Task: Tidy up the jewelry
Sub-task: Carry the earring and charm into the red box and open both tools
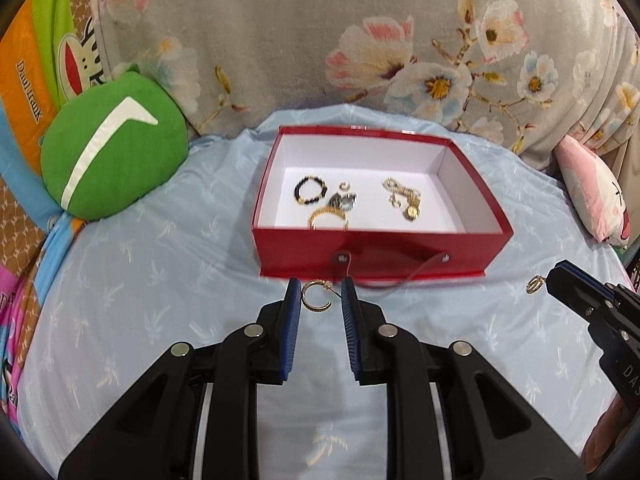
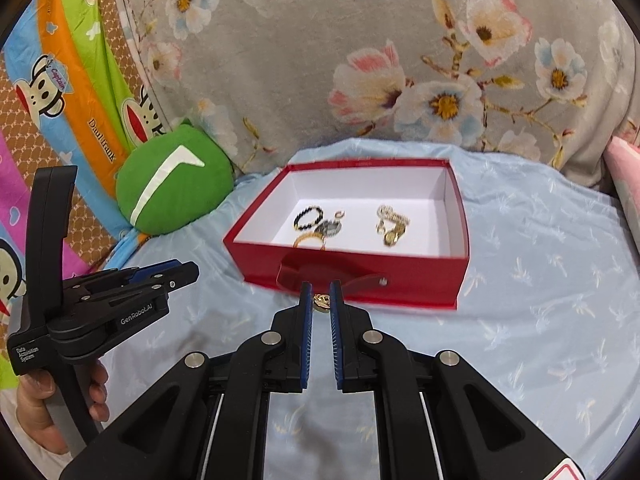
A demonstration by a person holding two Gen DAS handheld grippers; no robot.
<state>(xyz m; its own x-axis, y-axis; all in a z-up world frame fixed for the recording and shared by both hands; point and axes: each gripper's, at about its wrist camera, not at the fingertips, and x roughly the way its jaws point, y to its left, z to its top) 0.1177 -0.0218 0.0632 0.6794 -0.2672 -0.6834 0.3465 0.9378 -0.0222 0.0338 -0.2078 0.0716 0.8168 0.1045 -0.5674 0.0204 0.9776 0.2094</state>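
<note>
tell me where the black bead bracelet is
In both wrist views, the bracelet lies in the red box, left side, beside the gold bangle.

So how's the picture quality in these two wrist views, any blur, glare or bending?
Left wrist view: strong fisheye bend with dark corners; the red box front edge is slightly smeared, the gold hoop earring fairly crisp. Right wrist view: same curvature; the box front and small gold piece look softly blurred. Lighting even, no harsh glare.
</note>
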